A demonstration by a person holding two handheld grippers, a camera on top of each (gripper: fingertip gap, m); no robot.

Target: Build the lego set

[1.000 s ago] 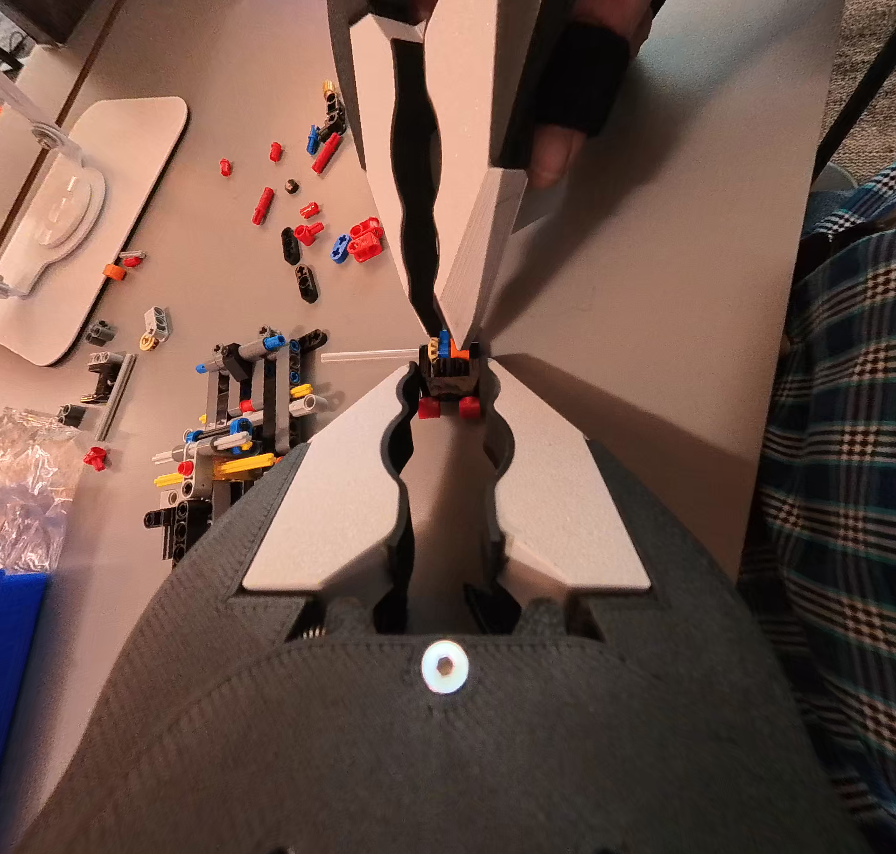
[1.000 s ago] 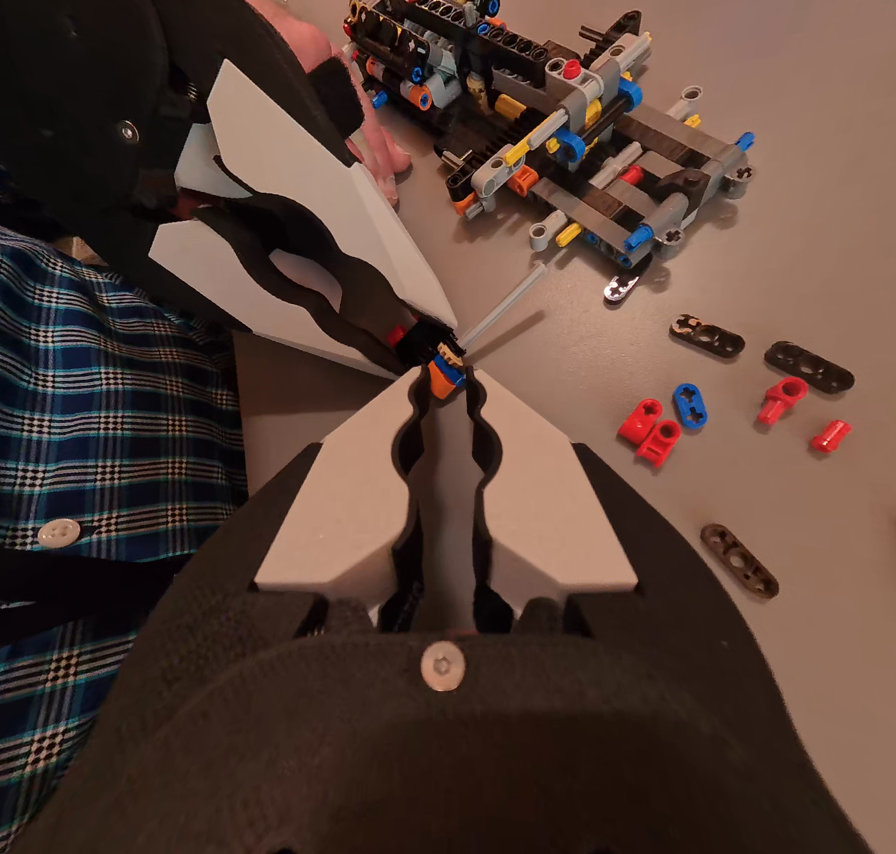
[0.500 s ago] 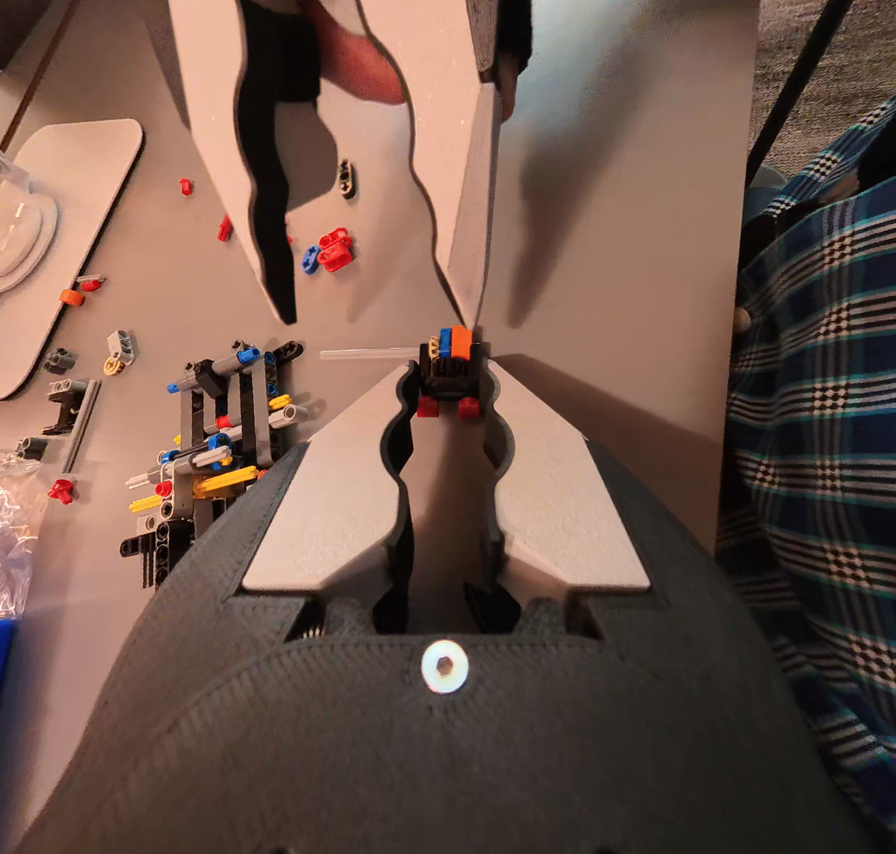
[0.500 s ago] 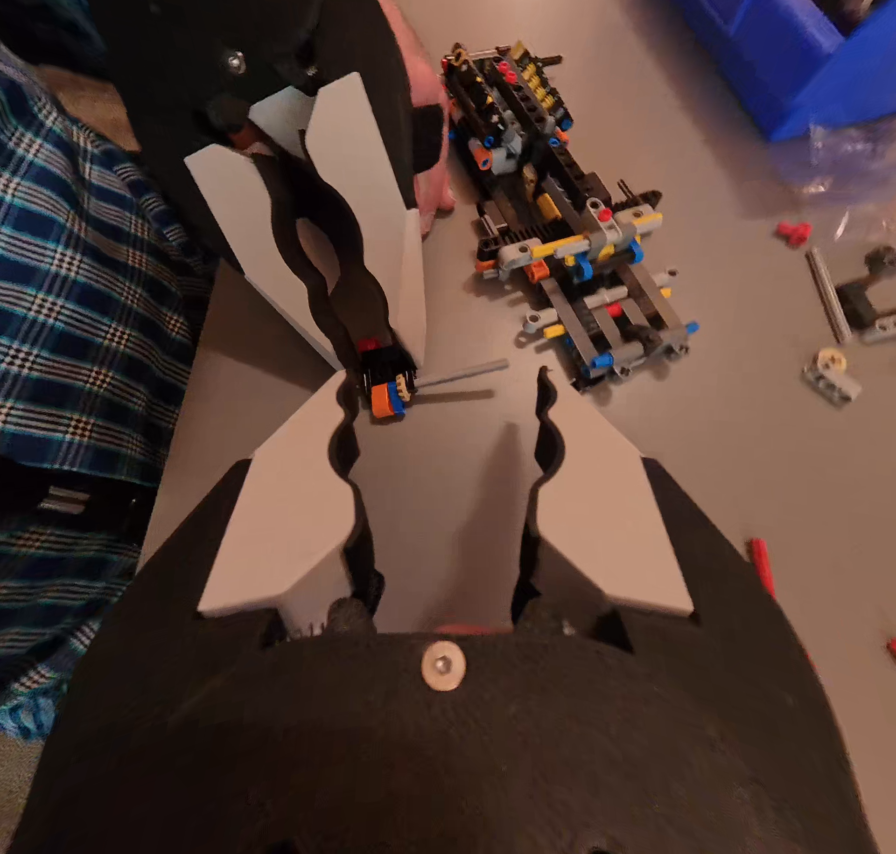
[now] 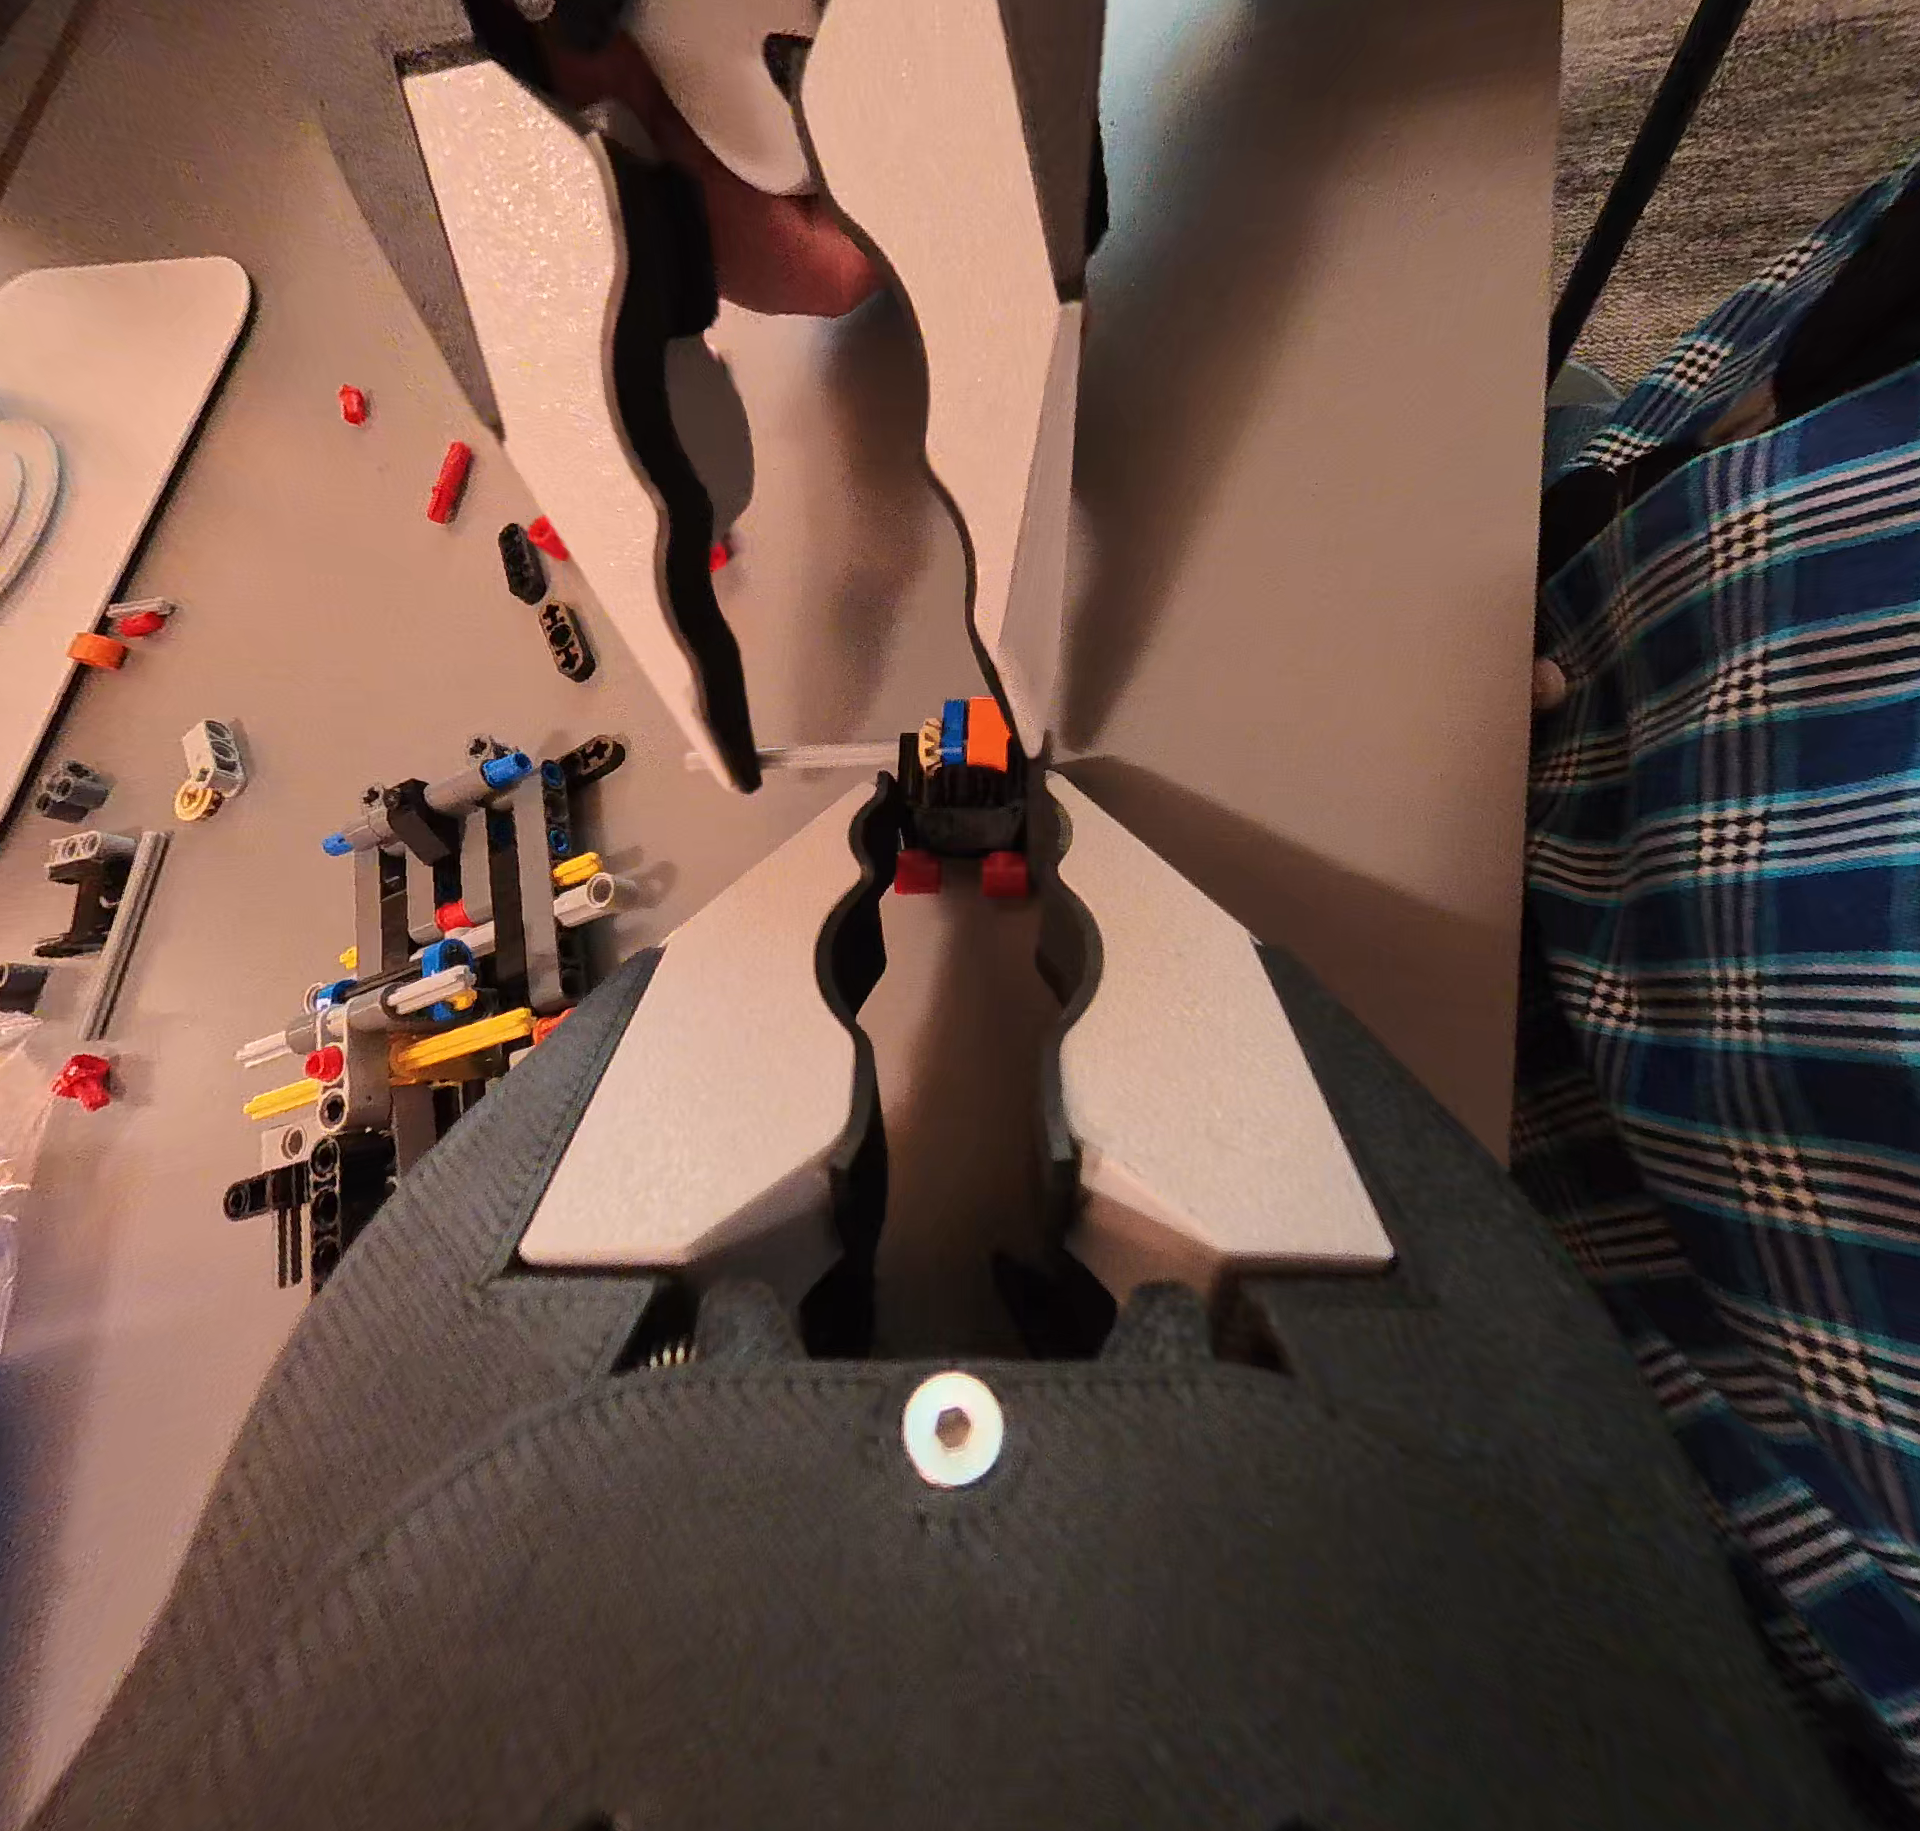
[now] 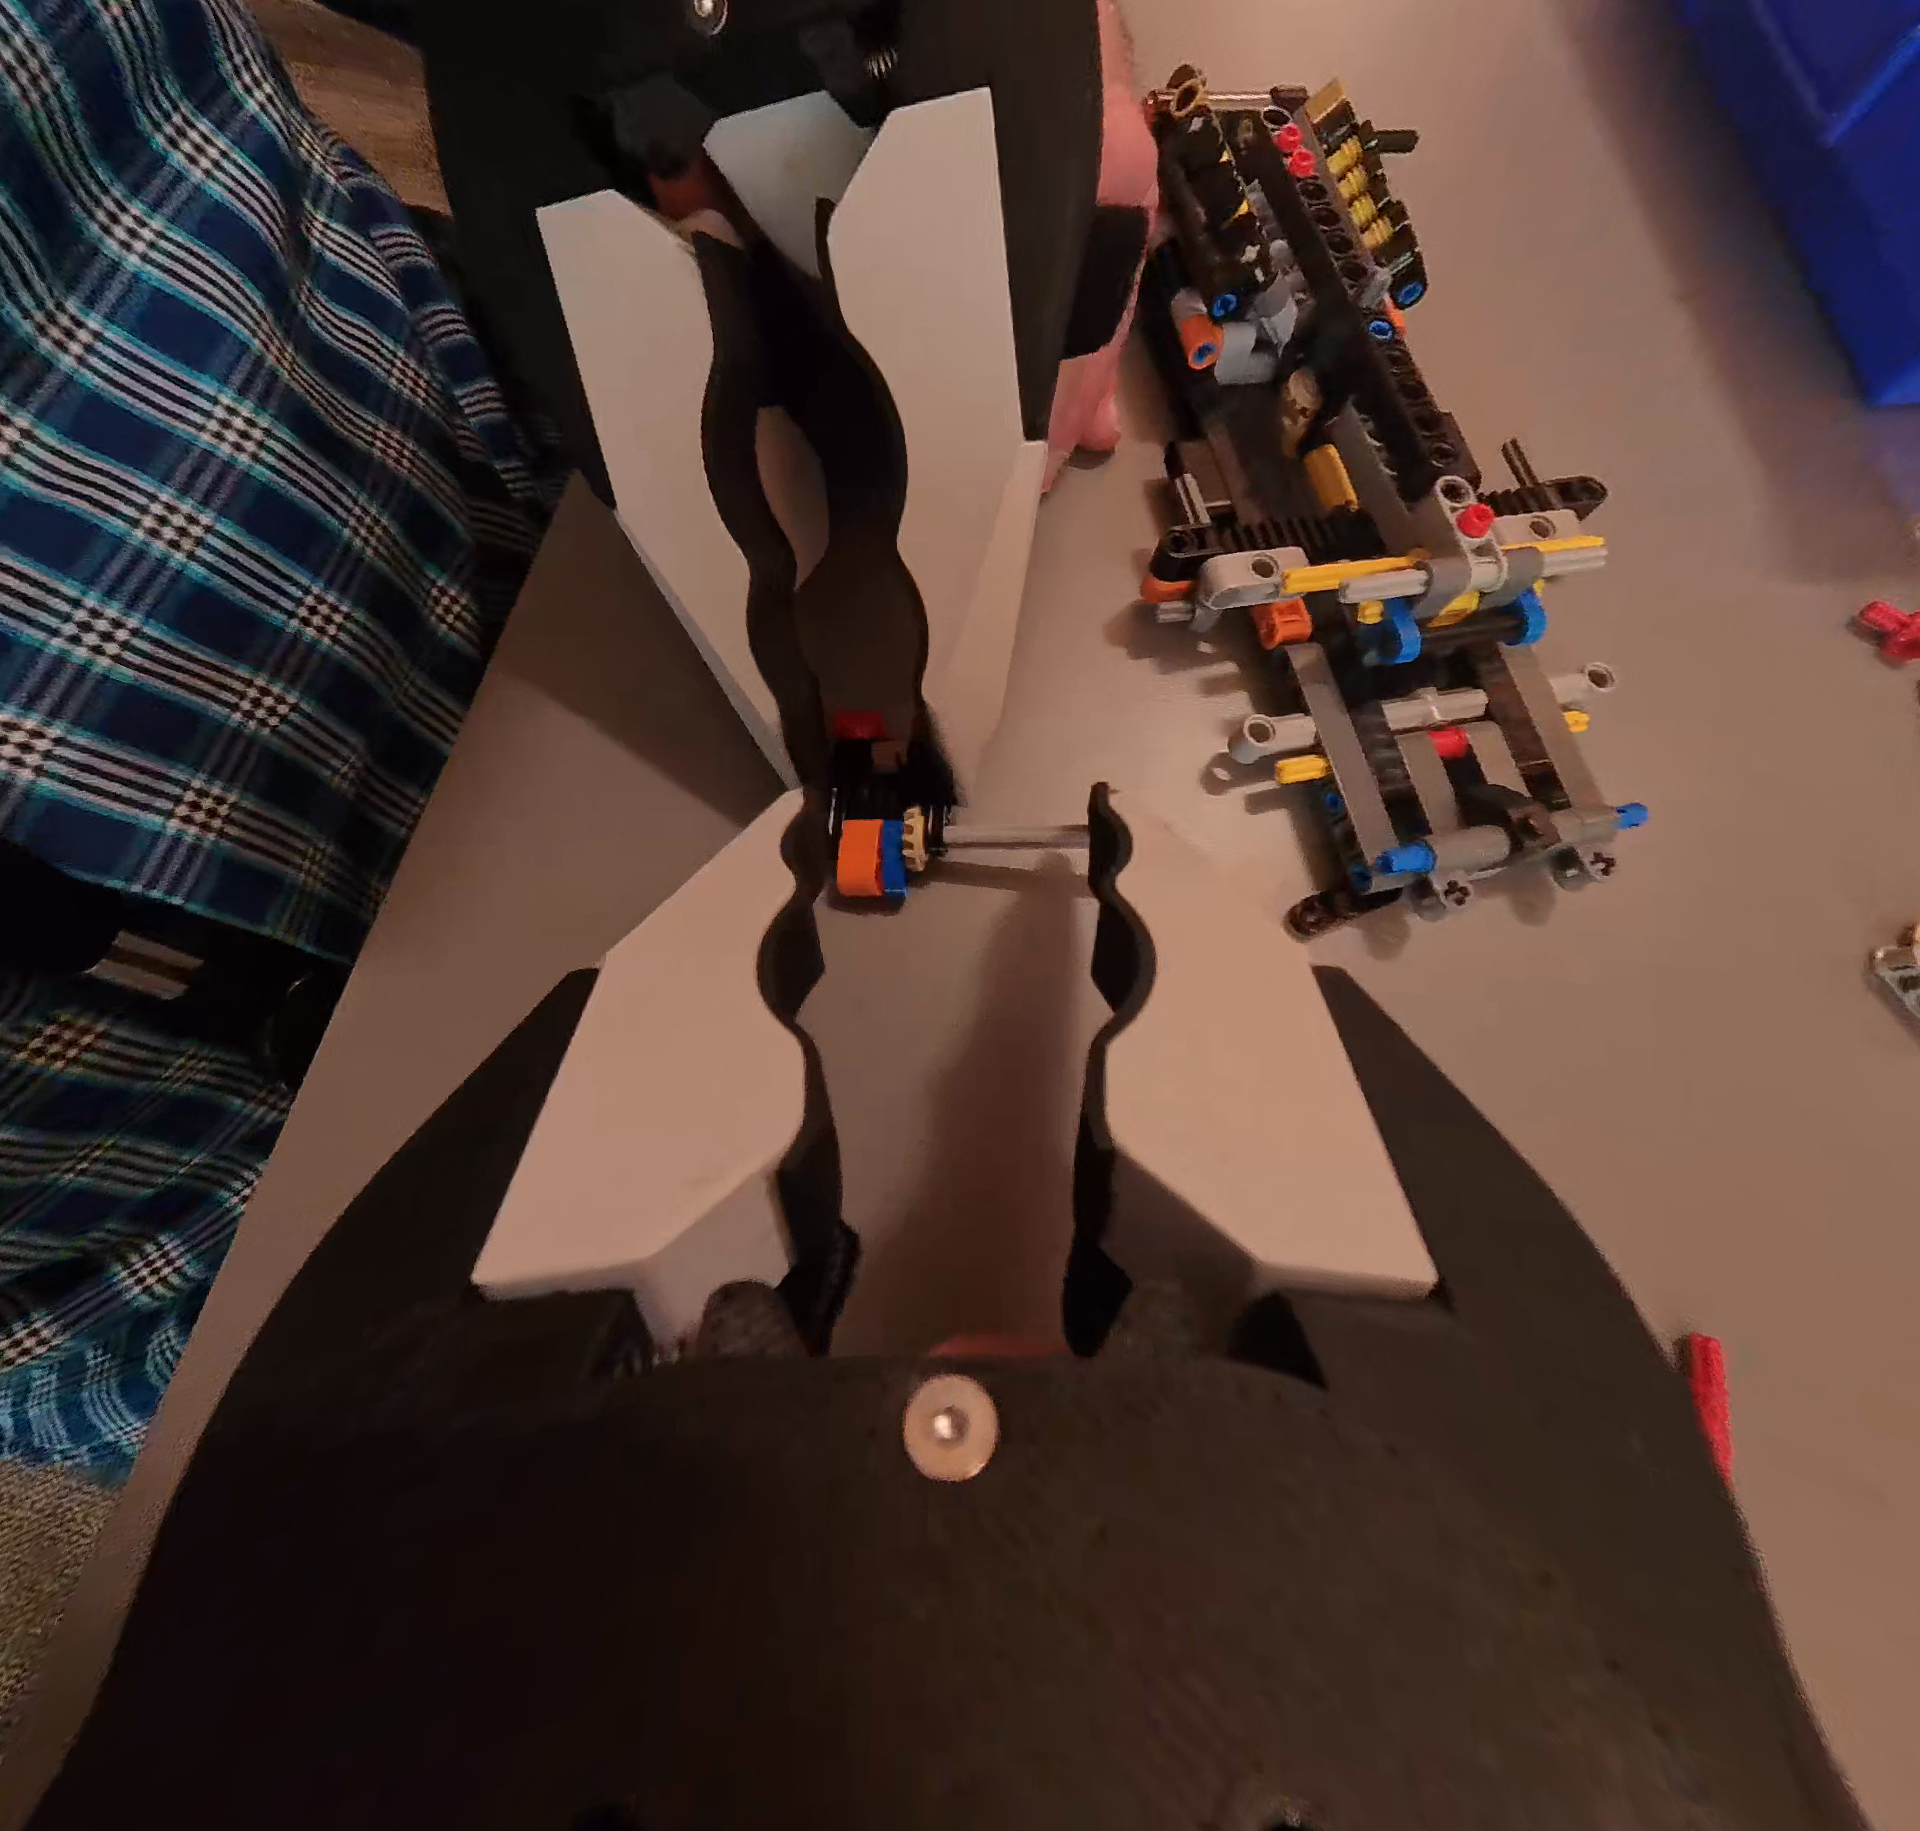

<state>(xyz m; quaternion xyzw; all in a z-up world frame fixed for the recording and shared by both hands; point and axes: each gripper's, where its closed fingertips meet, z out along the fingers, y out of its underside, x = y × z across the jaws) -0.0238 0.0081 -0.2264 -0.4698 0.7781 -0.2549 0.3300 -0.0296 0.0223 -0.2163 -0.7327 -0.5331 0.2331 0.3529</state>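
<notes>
Right gripper (image 6: 951, 831): jaws spread wide, nothing between them pinched. Left gripper (image 6: 878, 758) comes in from above, jaws closed on a small black sub-assembly (image 6: 883, 794) with a red piece at its upper end. At its near end sit an orange piece, a blue piece and a tan gear; a thin grey axle (image 6: 1013, 834) sticks out rightward to the right jaw's tip. Large chassis build (image 6: 1382, 555) lies on the grey counter (image 6: 1558, 1106), right of both grippers. Blue bin (image 6: 1808, 119) at top right. Plaid sleeve (image 6: 208, 410) at left.
</notes>
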